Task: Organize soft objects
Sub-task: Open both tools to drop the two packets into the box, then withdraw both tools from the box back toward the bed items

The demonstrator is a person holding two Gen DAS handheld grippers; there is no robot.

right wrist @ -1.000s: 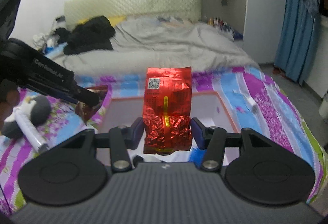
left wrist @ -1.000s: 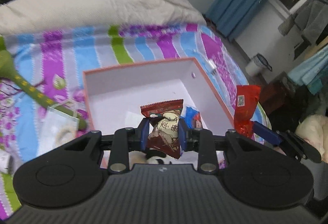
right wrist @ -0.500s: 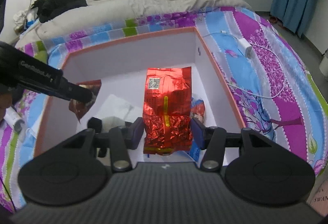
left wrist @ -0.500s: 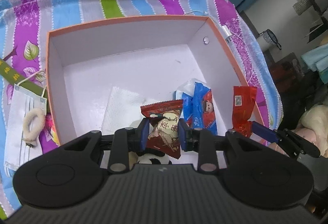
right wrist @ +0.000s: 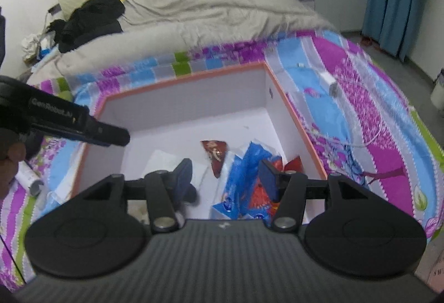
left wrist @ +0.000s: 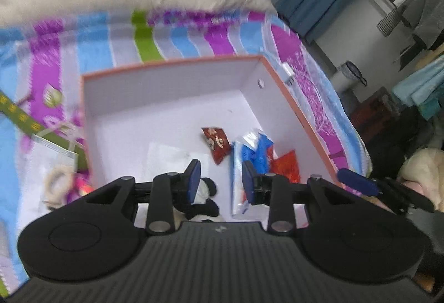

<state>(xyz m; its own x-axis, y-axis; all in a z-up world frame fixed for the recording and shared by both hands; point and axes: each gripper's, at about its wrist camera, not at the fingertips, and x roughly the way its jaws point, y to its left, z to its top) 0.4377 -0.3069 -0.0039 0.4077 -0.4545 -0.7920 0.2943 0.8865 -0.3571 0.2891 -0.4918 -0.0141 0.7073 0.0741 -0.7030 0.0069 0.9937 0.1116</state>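
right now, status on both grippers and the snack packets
Left gripper and right gripper empty, jaws opening. Brown snack packet and red foil packet lie in the orange-rimmed box, beside the blue packets. Nothing in the way.

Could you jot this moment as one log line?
left gripper: opening, empty | right gripper: opening, empty | brown snack packet, red foil pouch: in box

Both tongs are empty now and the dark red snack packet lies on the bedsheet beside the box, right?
Not quite. Both tongs are empty, jaws opening, left and right, but the left wrist view shows the dark red snack packet lying inside the orange-rimmed box, on its white floor.
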